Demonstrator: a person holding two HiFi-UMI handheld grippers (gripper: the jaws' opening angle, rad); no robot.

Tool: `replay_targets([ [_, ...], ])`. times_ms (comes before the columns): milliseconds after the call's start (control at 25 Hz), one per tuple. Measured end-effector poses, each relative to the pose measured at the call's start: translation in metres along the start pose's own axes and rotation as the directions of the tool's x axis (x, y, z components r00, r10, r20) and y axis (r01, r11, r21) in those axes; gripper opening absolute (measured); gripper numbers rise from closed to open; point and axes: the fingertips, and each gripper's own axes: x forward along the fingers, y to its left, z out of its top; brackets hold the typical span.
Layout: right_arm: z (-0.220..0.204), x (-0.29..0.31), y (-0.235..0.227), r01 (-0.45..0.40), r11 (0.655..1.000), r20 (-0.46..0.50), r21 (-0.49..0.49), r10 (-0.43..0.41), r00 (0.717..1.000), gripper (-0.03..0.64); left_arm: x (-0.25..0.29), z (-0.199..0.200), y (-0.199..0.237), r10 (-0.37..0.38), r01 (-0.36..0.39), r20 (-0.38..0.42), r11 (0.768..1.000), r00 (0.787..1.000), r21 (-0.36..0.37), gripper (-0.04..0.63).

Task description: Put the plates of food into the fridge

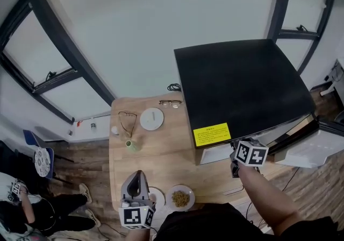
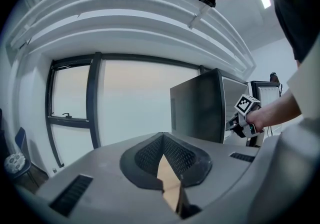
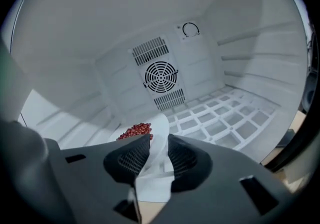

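Note:
A black mini fridge (image 1: 242, 89) stands on the wooden table (image 1: 161, 162), its door (image 1: 317, 151) swung open to the right. My right gripper (image 1: 235, 169) reaches into the opening. In the right gripper view a white plate of red food (image 3: 159, 127) lies on the white wire shelf (image 3: 220, 118). Its rim sits in the gap between my right gripper's (image 3: 159, 140) parted jaws, and the pads do not press on it. My left gripper (image 1: 137, 174) hovers near the table's front edge, shut and empty. Beside it sit a plate of yellowish food (image 1: 180, 198) and a white plate (image 1: 157, 198) that it partly hides.
Further back on the table are a round white dish (image 1: 151, 118), a small green cup (image 1: 133, 145) and two pairs of glasses (image 1: 170, 103). A fan grille (image 3: 161, 76) is set in the fridge's back wall. A person (image 1: 32, 207) sits on the floor at the left.

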Motion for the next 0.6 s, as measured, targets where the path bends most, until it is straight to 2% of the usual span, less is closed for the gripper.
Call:
replay_targets([
  [240, 0.001, 0.001, -0.001, 0.07, 0.985, 0.016, -0.155, -0.069, 0.998, 0.147, -0.006, 0.006, 0.01, 0.01, -0.01, 0.006, 1.0, 1.0, 0.012, 0.005],
  [600, 0.018, -0.021, 0.007, 0.075, 0.962, 0.128, -0.263, -0.042, 0.991, 0.16, -0.002, 0.014, -0.004, -0.028, 0.028, 0.02, 1.0, 0.999, 0.007, 0.004],
])
